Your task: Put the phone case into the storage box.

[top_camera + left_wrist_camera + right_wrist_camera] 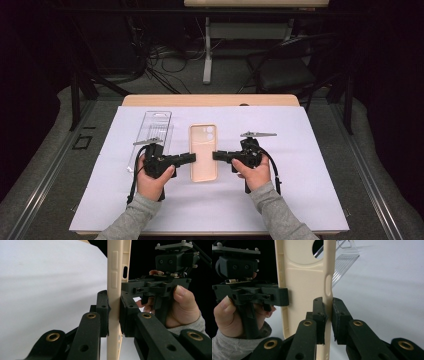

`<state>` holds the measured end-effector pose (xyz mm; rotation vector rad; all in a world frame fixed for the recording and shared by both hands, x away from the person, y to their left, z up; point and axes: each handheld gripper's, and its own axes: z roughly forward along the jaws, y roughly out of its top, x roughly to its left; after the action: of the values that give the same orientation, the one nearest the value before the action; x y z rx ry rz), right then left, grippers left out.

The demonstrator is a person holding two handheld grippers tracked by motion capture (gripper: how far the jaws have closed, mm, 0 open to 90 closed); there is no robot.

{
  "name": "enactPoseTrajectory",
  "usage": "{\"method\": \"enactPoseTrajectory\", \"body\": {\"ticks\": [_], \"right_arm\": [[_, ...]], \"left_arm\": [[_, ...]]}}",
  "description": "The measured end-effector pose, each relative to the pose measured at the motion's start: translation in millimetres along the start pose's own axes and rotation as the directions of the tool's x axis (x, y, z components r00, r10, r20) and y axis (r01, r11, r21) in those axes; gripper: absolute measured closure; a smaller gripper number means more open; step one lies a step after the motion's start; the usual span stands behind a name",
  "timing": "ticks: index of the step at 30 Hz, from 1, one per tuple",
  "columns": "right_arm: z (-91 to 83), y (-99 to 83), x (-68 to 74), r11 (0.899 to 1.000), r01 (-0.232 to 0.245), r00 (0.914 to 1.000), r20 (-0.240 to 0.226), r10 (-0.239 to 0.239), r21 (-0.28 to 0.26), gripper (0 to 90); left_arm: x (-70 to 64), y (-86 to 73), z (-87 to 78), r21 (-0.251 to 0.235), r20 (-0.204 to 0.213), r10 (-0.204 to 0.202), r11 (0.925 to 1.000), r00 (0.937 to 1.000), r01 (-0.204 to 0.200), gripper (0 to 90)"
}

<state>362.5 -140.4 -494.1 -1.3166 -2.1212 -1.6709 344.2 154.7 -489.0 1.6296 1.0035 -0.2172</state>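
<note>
A beige phone case is gripped from both sides between the two tongs, above the white-covered worktop. Its left long edge is clamped by the left tongs, and its right long edge (the one with the side cutout) is pinched by the right tongs. A clear plastic package is seen lying just beyond the left tongs, apart from the case.

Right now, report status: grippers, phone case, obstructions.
Left gripper shut on phone case, left edge. Right gripper shut on right edge. Clear plastic package lies beside, not obstructing.
</note>
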Motion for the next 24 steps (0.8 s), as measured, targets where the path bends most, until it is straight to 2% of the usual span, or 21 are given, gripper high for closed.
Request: {"method": "enactPoseTrajectory", "body": {"ticks": [10,16,24], "right_arm": [[0.0,-0.4,-0.4,1.0,-0.005,1.0,0.002,0.005,-0.009,82.4],[-1.3,0.0,-2.3,1.0,-0.005,0.9999,0.015,0.005,-0.013,82.4],[-4.4,0.8,-5.2,1.0,-0.005,0.9996,0.029,0.005,-0.025,82.4]], "left_arm": [[2.0,0.5,-2.7,-0.032,0.022,-0.024,0.9992,0.9995,0.025,74.1],[4.1,2.3,-4.9,-0.034,0.025,-0.029,0.999,0.9992,0.03,72.1],[5.5,5.0,-7.3,-0.036,0.012,-0.034,0.9988,0.9994,0.034,71.1]]}}
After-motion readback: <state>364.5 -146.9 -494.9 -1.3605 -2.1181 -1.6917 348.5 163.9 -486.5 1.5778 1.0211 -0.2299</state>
